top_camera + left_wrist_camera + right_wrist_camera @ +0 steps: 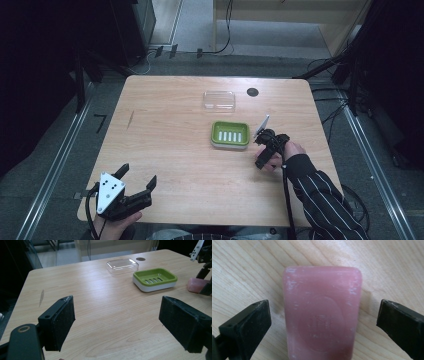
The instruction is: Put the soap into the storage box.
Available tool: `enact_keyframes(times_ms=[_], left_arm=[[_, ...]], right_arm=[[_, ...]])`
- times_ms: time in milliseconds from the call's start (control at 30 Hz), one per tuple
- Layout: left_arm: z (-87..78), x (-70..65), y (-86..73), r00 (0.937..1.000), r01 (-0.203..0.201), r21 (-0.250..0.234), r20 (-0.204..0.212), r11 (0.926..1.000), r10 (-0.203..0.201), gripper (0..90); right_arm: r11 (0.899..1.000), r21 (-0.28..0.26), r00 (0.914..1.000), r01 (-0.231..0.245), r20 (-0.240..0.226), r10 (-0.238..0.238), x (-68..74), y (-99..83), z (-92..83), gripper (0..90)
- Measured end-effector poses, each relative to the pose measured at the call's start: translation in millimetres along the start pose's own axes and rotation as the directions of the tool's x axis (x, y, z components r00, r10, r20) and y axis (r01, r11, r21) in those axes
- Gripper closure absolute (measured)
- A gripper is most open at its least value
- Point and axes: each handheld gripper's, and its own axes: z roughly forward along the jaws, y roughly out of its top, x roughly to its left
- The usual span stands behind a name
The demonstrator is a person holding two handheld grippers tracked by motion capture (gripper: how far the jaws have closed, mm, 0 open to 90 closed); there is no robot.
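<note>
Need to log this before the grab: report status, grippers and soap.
Right gripper open, jaws either side of the pink soap, not touching. Left gripper open, empty. Soap flat on table, right of green dish. Nothing in the way.

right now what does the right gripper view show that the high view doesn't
Right gripper view: the pink soap bar close up, with a stamped oval on its top, lying flat between the open right claw, pads clear of both sides. High view: the green soap dish, the clear lid behind it, and the open left claw near the front edge. Both share the wooden table.
</note>
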Motion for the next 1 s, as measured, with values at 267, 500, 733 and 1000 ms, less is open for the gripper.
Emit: enact_keyframes(times_ms=[267, 500, 733, 1000], left_arm=[[-0.1, 0.2, 0.0, 1.0000, 0.001, 0.000, 0.000, 1.0000, -0.001, 13.8], [-0.1, 0.2, 0.0, 1.0000, 0.001, 0.000, 0.000, 1.0000, -0.001, 13.8], [-0.2, 0.2, 0.0, 1.0000, 0.000, 0.000, 0.001, 1.0000, 0.000, 13.8], [-0.3, 0.2, 0.0, 1.0000, 0.001, 0.000, 0.001, 1.0000, -0.001, 13.8]], right_arm=[[1.000, 0.019, 0.9996, -0.011, 0.026, 0.011, 1.8, 0.2, 5.0, 5.9], [1.000, 0.004, 0.9999, -0.013, 0.005, 0.013, 1.5, -0.4, 4.2, 12.0], [1.000, -0.011, 0.9999, -0.014, -0.008, 0.014, 2.9, -2.0, 2.2, 19.3], [0.999, -0.030, 0.9999, -0.012, -0.009, 0.012, 4.1, -4.2, -3.3, 38.1]])
